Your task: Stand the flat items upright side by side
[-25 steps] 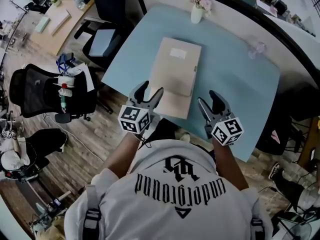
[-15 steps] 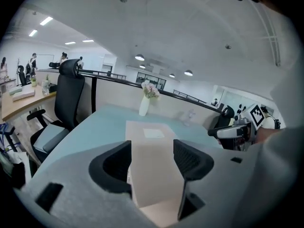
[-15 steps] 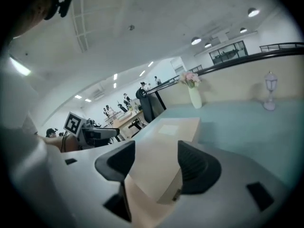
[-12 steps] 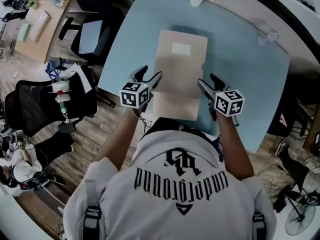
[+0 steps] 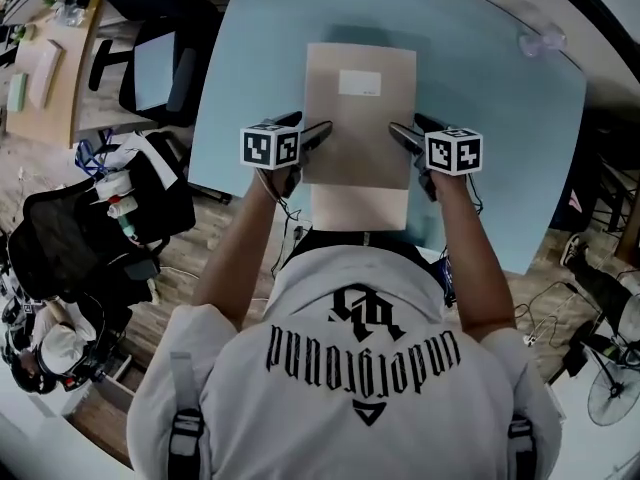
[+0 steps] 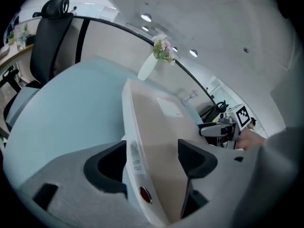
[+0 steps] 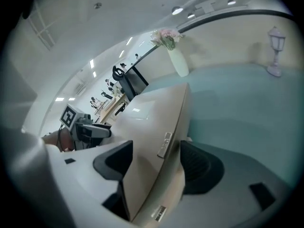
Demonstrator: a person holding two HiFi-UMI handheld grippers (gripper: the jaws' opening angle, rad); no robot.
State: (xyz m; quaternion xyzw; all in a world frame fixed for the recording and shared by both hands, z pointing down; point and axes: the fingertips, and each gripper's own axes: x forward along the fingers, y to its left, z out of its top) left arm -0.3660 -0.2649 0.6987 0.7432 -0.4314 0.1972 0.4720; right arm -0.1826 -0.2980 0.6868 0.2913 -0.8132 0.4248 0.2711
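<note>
On the blue desk (image 5: 490, 108) the flat folders (image 5: 358, 118) lie stacked, none upright yet. Left tool (image 5: 315, 131) and right tool (image 5: 402, 133) have just been opening, spread around the stack's side edges, not pinching.

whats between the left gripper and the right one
The beige folder, plain in the head view. The left gripper and right gripper each straddle one side edge of it, and their jaws have just been opening wider.

- The left gripper (image 5: 322, 134), its jaws just opened wide, straddles the left edge of the beige folder (image 5: 360, 118) without clamping it.
- The right gripper (image 5: 398, 134) mirrors it on the right edge, its jaws likewise just opened.
- The left forearm (image 5: 232, 263) and right forearm (image 5: 472, 258) reach far, with both grippers tilted down.
</note>
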